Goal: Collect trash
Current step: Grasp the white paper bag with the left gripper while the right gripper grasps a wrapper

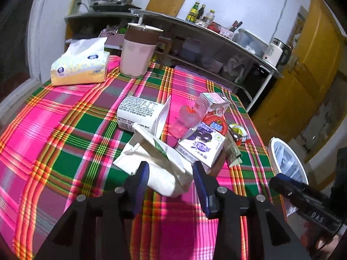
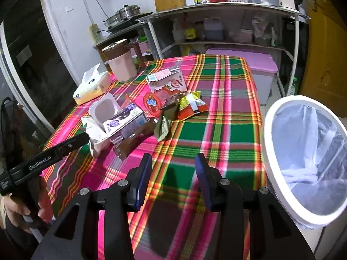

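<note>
A heap of trash lies on the plaid tablecloth (image 1: 65, 130): a crumpled white bag (image 1: 151, 164), an open white carton (image 1: 138, 112), a purple-print carton (image 1: 201, 147), a pink strawberry carton (image 2: 167, 82), a red round lid (image 2: 153, 104), snack wrappers (image 2: 190, 106) and an olive wrapper (image 2: 164, 123). My left gripper (image 1: 171, 169) is open with the white bag's near end between its fingers; it also shows in the right wrist view (image 2: 84, 138). My right gripper (image 2: 173, 162) is open and empty over the cloth, near the white bin (image 2: 308, 156), which stands lined with a bag at the table's right edge.
A tissue pack (image 1: 80, 67) and a pink jug with a brown lid (image 1: 138, 52) stand at the table's far left. A metal shelf rack (image 2: 216, 21) with bottles and a kettle is behind. A purple-lidded box (image 2: 256, 65) stands beyond the table.
</note>
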A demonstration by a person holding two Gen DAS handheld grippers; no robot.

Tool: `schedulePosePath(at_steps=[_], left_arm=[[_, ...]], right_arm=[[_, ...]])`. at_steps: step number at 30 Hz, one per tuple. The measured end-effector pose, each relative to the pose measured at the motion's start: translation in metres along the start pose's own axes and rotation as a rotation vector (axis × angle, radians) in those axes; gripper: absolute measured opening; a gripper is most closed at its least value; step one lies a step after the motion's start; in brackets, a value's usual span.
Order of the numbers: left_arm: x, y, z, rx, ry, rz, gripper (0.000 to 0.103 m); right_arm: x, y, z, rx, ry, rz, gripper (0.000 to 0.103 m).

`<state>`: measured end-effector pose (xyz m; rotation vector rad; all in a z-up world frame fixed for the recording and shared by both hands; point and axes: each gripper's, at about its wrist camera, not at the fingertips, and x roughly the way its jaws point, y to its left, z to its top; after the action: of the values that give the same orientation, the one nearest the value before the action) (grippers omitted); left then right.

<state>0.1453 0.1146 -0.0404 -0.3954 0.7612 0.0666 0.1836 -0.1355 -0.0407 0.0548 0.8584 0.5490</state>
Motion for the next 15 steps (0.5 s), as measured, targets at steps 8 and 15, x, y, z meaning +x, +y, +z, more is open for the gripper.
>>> schedulePosePath(at_steps=[8,15], left_arm=[[0.014,0.002,0.009,-0.034,-0.004,-0.01,0.035],[0.021,0.008,0.01,-0.036,0.007,-0.021,0.024]], right_arm=[[0.03,0.004,0.018,-0.007,0.028,0.012,0.042],[0.057,0.011,0.033,-0.013,0.045,0.033,0.042]])
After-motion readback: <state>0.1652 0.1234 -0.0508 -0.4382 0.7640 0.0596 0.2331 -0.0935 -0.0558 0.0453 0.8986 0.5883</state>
